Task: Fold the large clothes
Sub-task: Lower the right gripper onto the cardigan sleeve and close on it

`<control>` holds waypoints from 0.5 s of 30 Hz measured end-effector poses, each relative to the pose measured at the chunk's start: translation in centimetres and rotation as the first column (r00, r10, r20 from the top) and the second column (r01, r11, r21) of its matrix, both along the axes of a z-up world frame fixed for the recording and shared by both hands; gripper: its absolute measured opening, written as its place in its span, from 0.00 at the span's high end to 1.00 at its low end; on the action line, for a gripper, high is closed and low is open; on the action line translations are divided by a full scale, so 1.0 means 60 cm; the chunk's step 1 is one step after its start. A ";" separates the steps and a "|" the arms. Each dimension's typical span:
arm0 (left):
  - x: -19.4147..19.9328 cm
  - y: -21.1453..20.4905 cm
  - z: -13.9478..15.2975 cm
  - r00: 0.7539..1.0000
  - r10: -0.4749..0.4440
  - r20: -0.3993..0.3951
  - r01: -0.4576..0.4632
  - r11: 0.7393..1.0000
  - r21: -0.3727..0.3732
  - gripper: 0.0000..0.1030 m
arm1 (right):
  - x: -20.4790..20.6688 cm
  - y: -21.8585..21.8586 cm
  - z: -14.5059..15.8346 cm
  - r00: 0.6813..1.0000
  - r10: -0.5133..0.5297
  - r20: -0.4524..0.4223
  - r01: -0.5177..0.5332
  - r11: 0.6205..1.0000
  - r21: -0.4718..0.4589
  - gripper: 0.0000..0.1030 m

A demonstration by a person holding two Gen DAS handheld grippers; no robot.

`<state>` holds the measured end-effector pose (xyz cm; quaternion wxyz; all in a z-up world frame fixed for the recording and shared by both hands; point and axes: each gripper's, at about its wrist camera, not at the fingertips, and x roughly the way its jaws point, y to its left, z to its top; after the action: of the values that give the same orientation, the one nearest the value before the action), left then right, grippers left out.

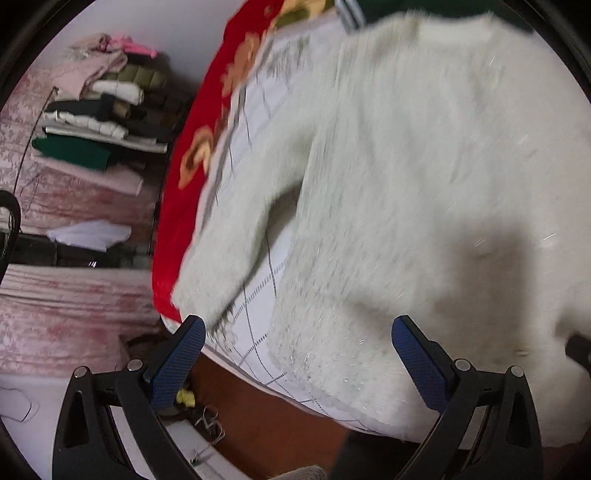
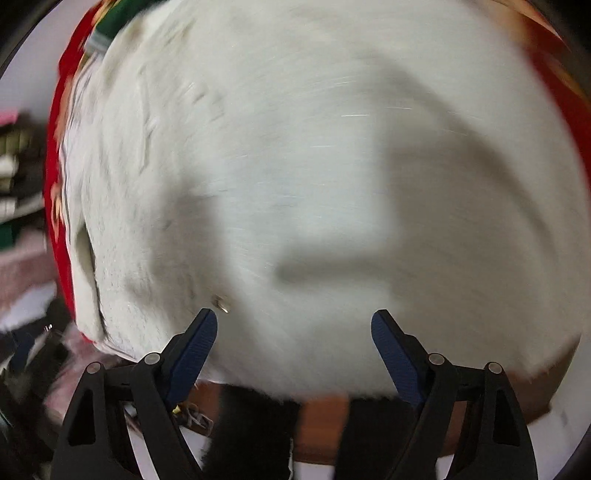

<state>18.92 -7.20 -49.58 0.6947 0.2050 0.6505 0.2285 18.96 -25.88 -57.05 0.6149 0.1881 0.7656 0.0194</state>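
A large white fluffy sweater (image 1: 424, 166) lies spread on the bed, one sleeve (image 1: 236, 229) reaching toward the bed's left edge. It fills the right wrist view (image 2: 314, 184) too, blurred by motion. My left gripper (image 1: 297, 328) is open and empty, hovering above the sweater's near hem. My right gripper (image 2: 294, 321) is open and empty above the sweater's body, its shadow falling on the fabric.
The bed has a white checked sheet (image 1: 258, 332) and a red floral blanket (image 1: 195, 158) along its left side. A stack of folded clothes (image 1: 107, 107) sits on a pink surface at the left. A dark green garment (image 1: 443, 9) lies at the far edge. The brown bed frame (image 1: 266, 417) runs below.
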 end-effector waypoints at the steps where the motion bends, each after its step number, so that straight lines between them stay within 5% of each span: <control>1: -0.005 0.008 -0.017 1.000 0.009 -0.006 -0.009 1.000 0.008 0.00 | 0.010 0.026 -0.016 0.999 0.037 -0.003 -0.037 0.999 -0.011 0.16; 6: -0.026 0.048 -0.087 0.997 0.063 -0.051 -0.063 0.998 0.009 0.00 | 0.024 0.115 -0.095 0.988 0.146 -0.048 -0.152 0.969 -0.192 0.18; 7: -0.029 0.054 -0.098 0.995 0.078 -0.068 -0.078 0.997 0.006 0.00 | 0.020 0.118 -0.093 0.991 0.129 -0.027 -0.131 0.964 -0.229 0.29; 8: -0.033 0.059 -0.104 0.993 0.090 -0.078 -0.090 0.996 0.003 0.00 | 0.015 0.121 -0.087 0.992 0.129 -0.009 -0.126 0.949 -0.289 0.57; 11: -0.040 0.074 -0.113 0.990 0.119 -0.077 -0.121 0.992 -0.019 0.00 | 0.004 0.127 -0.070 0.996 0.086 0.011 -0.080 0.961 -0.266 0.95; 15: -0.037 0.075 -0.108 0.992 0.102 -0.071 -0.103 0.995 -0.010 0.00 | 0.005 0.161 -0.053 0.993 0.117 0.006 -0.115 0.984 -0.139 0.96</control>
<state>16.67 -2.71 -56.04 0.6602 0.1747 0.6856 0.2522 19.26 -16.21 -60.24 0.6296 0.1000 0.7704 0.0031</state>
